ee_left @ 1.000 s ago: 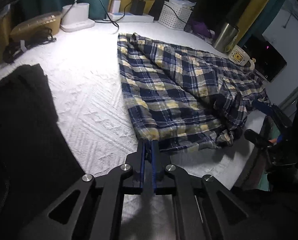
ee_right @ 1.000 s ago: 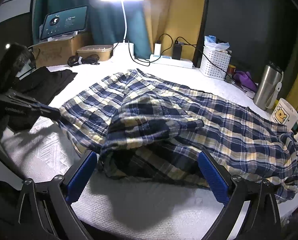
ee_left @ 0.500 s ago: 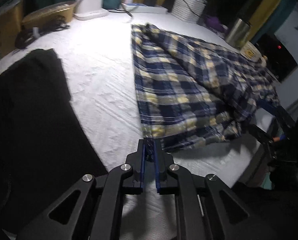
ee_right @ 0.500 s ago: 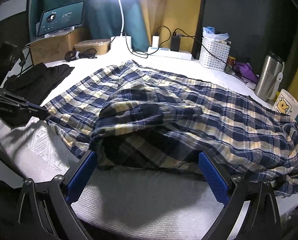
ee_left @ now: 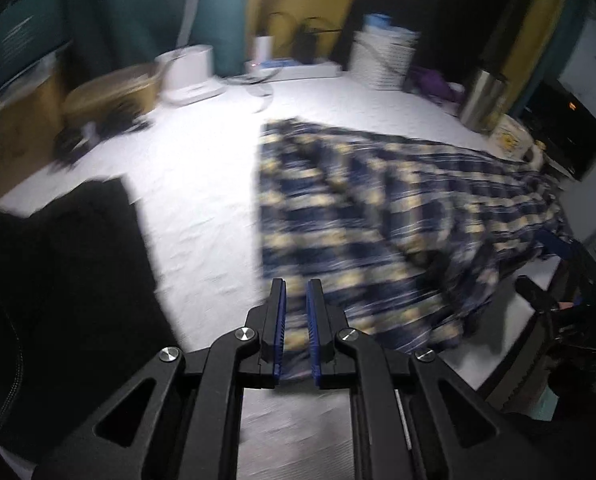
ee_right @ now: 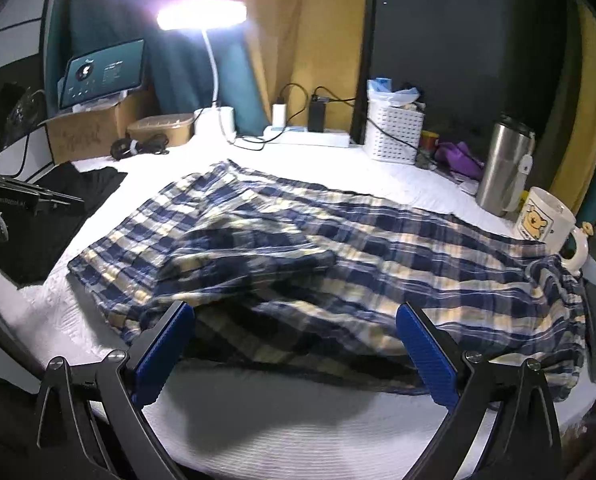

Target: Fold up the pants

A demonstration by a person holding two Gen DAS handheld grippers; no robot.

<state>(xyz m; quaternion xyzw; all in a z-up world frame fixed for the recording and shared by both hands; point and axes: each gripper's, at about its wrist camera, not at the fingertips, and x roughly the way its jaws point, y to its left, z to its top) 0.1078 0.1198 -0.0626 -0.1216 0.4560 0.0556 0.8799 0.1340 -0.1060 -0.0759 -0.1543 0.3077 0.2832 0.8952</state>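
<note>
Having let go of plaid pants [ee_right: 298, 264], left gripper [ee_left: 295, 322] nearly closed, empty, lifted clear; right gripper [ee_right: 289, 352] wide open.

A: Your pants [ee_right: 338, 264], what are they?
B: Blue, cream and yellow plaid, soft fabric.
A: Pose?
B: Spread lengthwise across the white surface [ee_right: 257, 420], one layer folded over the other, rumpled along your near edge, far end bunched by the edge.

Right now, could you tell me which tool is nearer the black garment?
Left. The left tool, jaws just opening, empty, hovers by the black garment; the right tool sits at the plaid pants' near edge, farther off.
</note>
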